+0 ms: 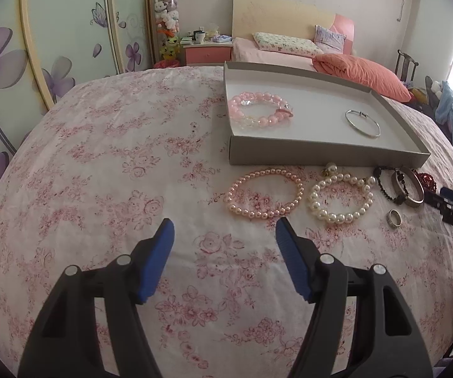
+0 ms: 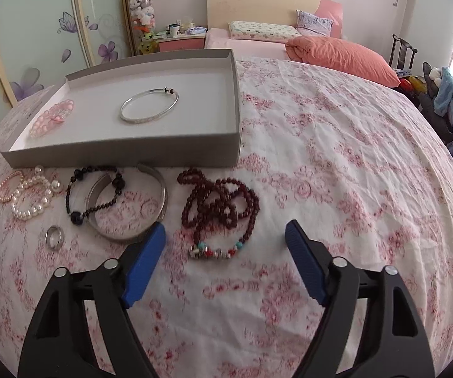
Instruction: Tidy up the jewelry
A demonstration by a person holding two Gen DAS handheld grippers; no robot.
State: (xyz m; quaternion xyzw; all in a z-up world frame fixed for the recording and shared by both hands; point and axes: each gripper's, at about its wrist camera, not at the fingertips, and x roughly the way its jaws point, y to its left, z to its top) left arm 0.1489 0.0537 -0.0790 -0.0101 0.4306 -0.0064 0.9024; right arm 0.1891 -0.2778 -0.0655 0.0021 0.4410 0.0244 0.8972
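Two bracelets already sit in the grey tray (image 1: 324, 151): pink bead bracelet (image 1: 259, 110) at its left end, thin silver bangle (image 1: 362, 123) toward its right. Everything else lies on the floral bedspread (image 1: 106, 163) just in front of the tray's near wall: pink pearl bracelet (image 1: 264, 192), white pearl bracelet (image 1: 341, 200), black bead bracelet (image 2: 92, 193) draped over a wide silver cuff (image 2: 131, 211), small ring (image 2: 53, 237), dark red bead string (image 2: 218, 211). Left gripper (image 1: 224, 233) released, nothing between its pads, hanging short of the pink pearl bracelet. Right gripper (image 2: 224, 236) also released, empty, over the near end of the red bead string.
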